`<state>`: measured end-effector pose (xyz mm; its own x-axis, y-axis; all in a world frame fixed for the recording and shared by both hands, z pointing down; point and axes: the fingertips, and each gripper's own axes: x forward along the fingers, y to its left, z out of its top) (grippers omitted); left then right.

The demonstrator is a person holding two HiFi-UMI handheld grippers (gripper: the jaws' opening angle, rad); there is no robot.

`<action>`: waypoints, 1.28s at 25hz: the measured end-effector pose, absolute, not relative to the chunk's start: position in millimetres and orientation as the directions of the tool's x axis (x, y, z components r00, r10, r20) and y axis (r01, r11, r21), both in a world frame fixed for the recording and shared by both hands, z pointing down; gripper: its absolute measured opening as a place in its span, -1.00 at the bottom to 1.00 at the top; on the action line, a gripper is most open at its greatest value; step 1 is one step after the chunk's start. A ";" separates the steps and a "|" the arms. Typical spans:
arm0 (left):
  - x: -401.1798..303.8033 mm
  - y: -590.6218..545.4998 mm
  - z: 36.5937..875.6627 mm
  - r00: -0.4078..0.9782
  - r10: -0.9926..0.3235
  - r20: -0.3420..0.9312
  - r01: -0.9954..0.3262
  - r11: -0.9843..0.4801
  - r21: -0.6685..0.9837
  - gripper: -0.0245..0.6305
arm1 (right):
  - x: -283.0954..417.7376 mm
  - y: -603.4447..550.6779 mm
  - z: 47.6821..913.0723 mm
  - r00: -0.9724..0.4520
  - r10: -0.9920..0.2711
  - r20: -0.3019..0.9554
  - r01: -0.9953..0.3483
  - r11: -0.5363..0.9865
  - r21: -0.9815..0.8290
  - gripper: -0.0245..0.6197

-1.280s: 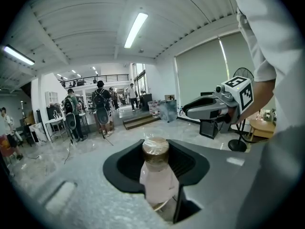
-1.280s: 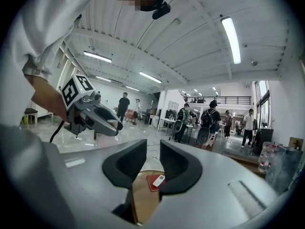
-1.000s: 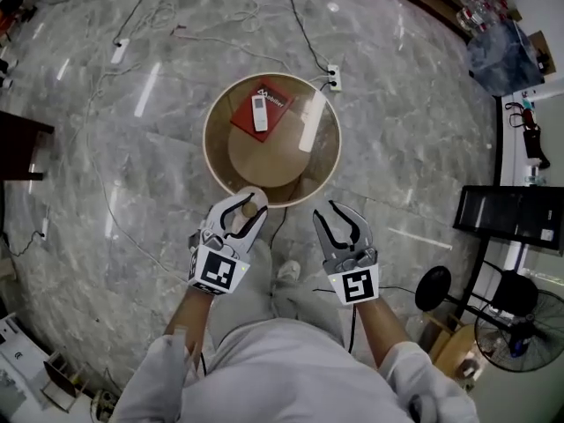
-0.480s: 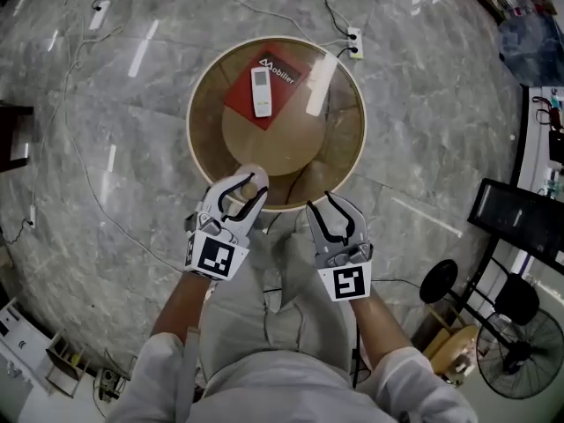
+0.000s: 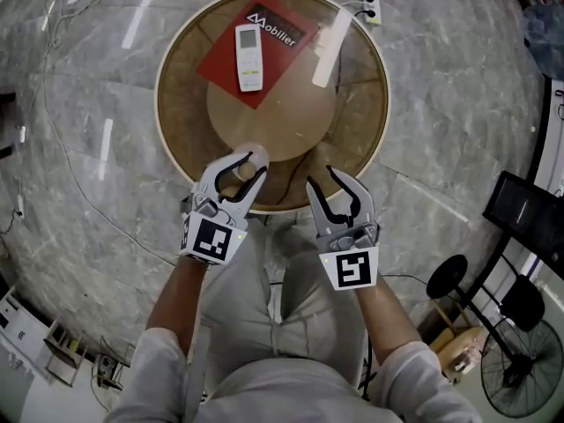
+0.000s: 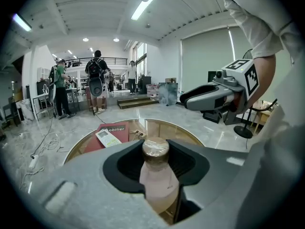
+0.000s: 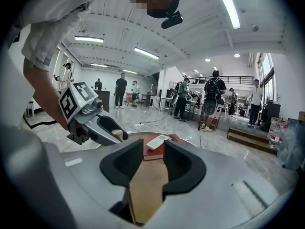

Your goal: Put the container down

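Observation:
A small pale bottle (image 5: 244, 167) with a brown foil cap is clamped in my left gripper (image 5: 242, 161), above the near rim of a round glass-topped table (image 5: 159, 104). In the left gripper view the bottle (image 6: 157, 175) stands upright between the black pads. My right gripper (image 5: 330, 190) hovers just to the right, also over the near rim. It stands wide open with nothing between its pads (image 7: 178, 163). From the right gripper view, the left gripper (image 7: 102, 128) shows with the bottle's cap (image 7: 117, 133) at its tip.
A red book (image 5: 273, 38) with a white remote (image 5: 249, 45) on it lies on the table's far side. A power strip (image 5: 370, 5) and cables lie on the marble floor beyond. A fan (image 5: 520, 377) and black stands are at the right. People stand in the background.
The table has come closer and lower in the head view. Both grippers now reach over its near rim. The left gripper still holds the bottle.

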<state>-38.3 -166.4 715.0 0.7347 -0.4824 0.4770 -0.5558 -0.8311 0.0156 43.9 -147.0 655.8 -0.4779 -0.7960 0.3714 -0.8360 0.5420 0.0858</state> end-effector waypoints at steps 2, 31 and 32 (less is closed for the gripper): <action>-33.2 -163.6 733.5 0.739 -0.465 0.487 -0.541 -0.841 0.018 -0.48 | 45.0 -146.8 670.9 -0.478 -0.796 0.370 -0.838 0.540 0.080 -0.50; 2.9 -149.8 796.2 0.753 -0.453 0.478 -0.512 -0.859 -0.009 -0.47 | 62.4 -121.3 745.7 -0.505 -0.774 0.382 -0.818 0.570 0.075 -0.51; 2.7 -149.6 795.3 0.755 -0.453 0.473 -0.511 -0.860 -0.008 -0.47 | 62.1 -120.7 746.0 -0.505 -0.774 0.382 -0.818 0.570 0.075 -0.51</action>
